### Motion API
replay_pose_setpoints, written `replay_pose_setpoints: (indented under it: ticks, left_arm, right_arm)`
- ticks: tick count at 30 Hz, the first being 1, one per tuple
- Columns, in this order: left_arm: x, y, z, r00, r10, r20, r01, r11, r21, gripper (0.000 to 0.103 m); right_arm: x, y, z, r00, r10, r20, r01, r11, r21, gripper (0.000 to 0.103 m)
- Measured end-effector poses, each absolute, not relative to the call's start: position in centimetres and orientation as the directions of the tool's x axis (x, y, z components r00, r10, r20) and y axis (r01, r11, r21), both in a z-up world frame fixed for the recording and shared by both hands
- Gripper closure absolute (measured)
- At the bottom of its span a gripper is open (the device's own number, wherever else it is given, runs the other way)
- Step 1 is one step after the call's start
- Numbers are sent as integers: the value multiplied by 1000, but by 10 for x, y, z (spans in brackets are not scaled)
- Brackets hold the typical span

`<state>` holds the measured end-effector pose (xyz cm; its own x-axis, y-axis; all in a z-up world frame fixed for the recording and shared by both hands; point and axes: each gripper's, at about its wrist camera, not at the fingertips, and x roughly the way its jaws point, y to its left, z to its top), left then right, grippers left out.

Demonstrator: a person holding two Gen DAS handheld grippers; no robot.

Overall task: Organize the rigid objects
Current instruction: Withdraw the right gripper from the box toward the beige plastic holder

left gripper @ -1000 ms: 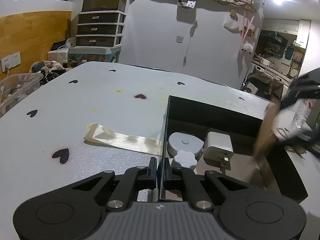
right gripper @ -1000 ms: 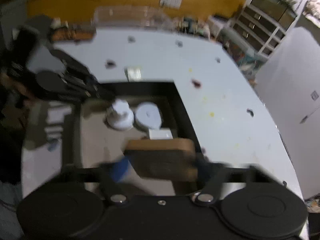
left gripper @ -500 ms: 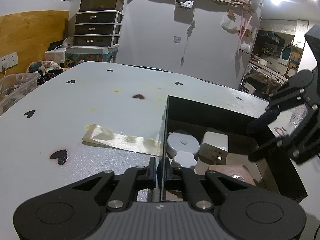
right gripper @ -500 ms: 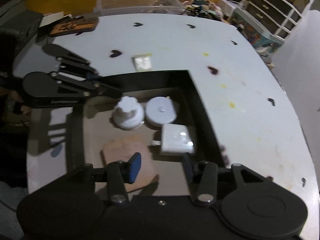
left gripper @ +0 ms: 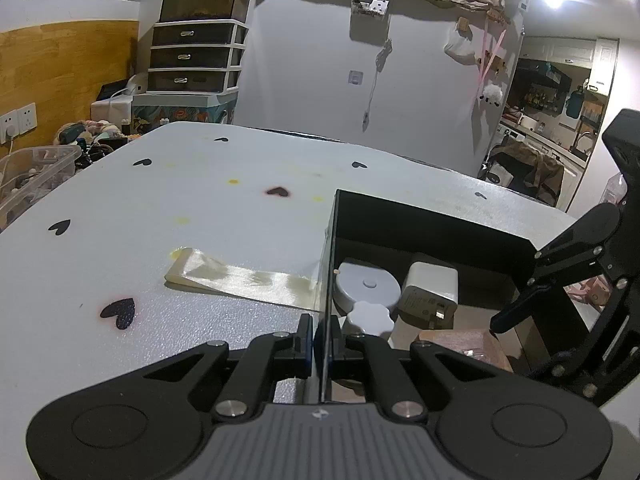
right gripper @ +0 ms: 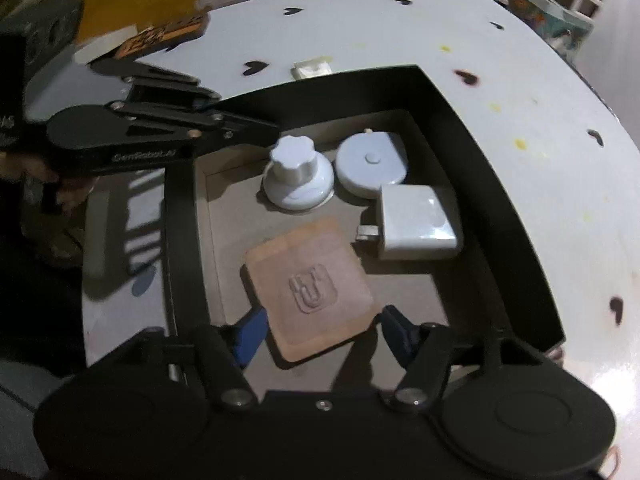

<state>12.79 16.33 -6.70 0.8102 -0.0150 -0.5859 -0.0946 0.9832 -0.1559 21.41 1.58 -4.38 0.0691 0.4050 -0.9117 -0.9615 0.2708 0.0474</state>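
A black open box (right gripper: 480, 152) stands on the white table. In it lie a white knob (right gripper: 298, 176), a round white case (right gripper: 370, 164), a white charger (right gripper: 416, 222) and a brown square pad (right gripper: 310, 288). My left gripper (left gripper: 320, 340) is shut on the box's near wall (left gripper: 330, 264) and shows from the side as the left gripper (right gripper: 264, 128). My right gripper (right gripper: 320, 332) hangs over the box with its jaws opening. The brown pad lies flat on the box floor between its blue pads (right gripper: 250, 334), which do not press on it.
A yellowish strip of film (left gripper: 240, 276) lies on the table left of the box. A small white packet (right gripper: 312, 67) and a dark orange-printed item (right gripper: 168, 36) lie beyond the box. A clear bin (left gripper: 32, 176) and drawers (left gripper: 196, 56) stand past the table edge.
My right gripper came down into the box with the brown pad, let it go and spread its jaws. The pad now rests on the box floor. The left gripper kept still.
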Motion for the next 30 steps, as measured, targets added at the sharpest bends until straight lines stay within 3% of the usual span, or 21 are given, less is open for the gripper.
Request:
replay_pose_setpoints:
  ticks: [1, 3, 14, 22, 27, 30]
  left_arm:
    - [128, 163, -67, 810, -14, -587, -96, 983, -156, 96]
    - [129, 162, -67, 808, -13, -588, -97, 983, -156, 96]
    - [131, 160, -67, 803, -5, -596, -106, 983, -152, 97]
    - [132, 159, -67, 802, -1, -598, -113, 982, -153, 97]
    - [132, 159, -67, 800, 4, -600, -117, 982, -149, 97]
    - [131, 158, -66, 799, 8, -602, -120, 982, -146, 97]
  right_arm:
    - [212, 16, -44, 73, 413, -908, -961, 272, 46, 45]
    - [211, 16, -42, 72, 433, -899, -954, 292, 64, 65]
    - [210, 0, -38, 114, 515, -850, -891, 431, 142, 60]
    - [192, -40, -5, 238, 622, -746, -860, 492, 136, 36]
    - [184, -68, 12, 335, 658, -675, -820, 556, 135, 10]
    - [177, -83, 16, 395, 654, -646, -792, 599, 122, 1]
